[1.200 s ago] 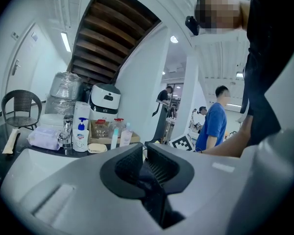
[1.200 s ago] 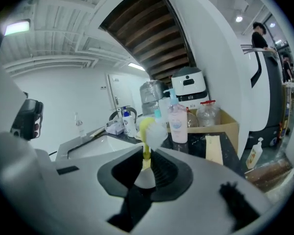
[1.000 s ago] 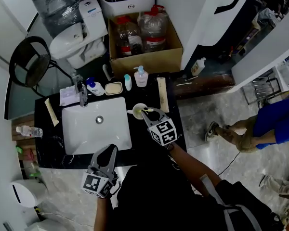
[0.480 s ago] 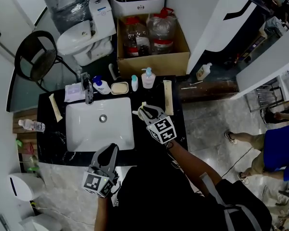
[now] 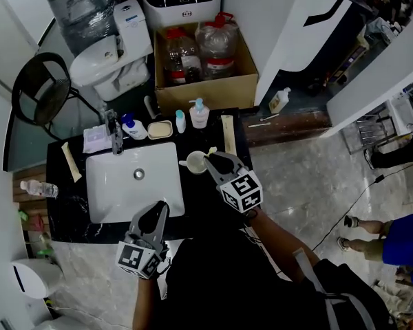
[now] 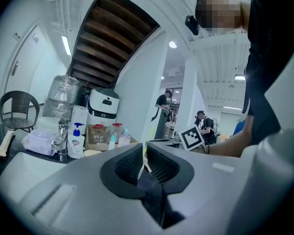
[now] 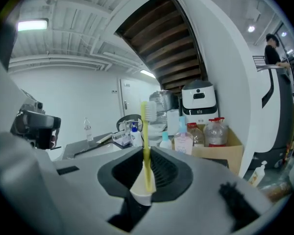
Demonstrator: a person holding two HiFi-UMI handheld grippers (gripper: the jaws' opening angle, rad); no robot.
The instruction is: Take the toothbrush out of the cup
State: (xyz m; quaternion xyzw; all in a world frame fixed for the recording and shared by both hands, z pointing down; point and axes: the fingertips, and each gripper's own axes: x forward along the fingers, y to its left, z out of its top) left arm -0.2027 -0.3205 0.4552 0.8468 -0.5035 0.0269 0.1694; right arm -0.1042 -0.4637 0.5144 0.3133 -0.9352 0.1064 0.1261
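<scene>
A white cup (image 5: 195,162) stands on the black counter (image 5: 210,198) just right of the sink (image 5: 110,194). A yellow toothbrush (image 7: 145,146) stands upright, bristles up, between the jaws of my right gripper (image 7: 147,168), which is shut on its handle. The brush's lower end sits at the cup (image 7: 137,194) below the jaws. In the head view my right gripper (image 5: 215,159) is at the cup's right side, with the toothbrush (image 5: 210,152) at its tip. My left gripper (image 5: 155,214) hovers over the counter's front edge, shut and holding nothing. From its own camera, the left gripper (image 6: 143,163) points across the counter.
Behind the sink are a faucet (image 5: 115,137), a blue-capped bottle (image 5: 133,125), a soap dish (image 5: 160,129) and two pump bottles (image 5: 198,113). A cardboard box (image 5: 203,88) with jugs, a toilet (image 5: 110,53) and a chair (image 5: 38,95) stand beyond the counter.
The head camera has swung about, shifting the whole scene. My right gripper stays at the cup, shut on the toothbrush, now slightly right of the cup. The left gripper has not moved.
</scene>
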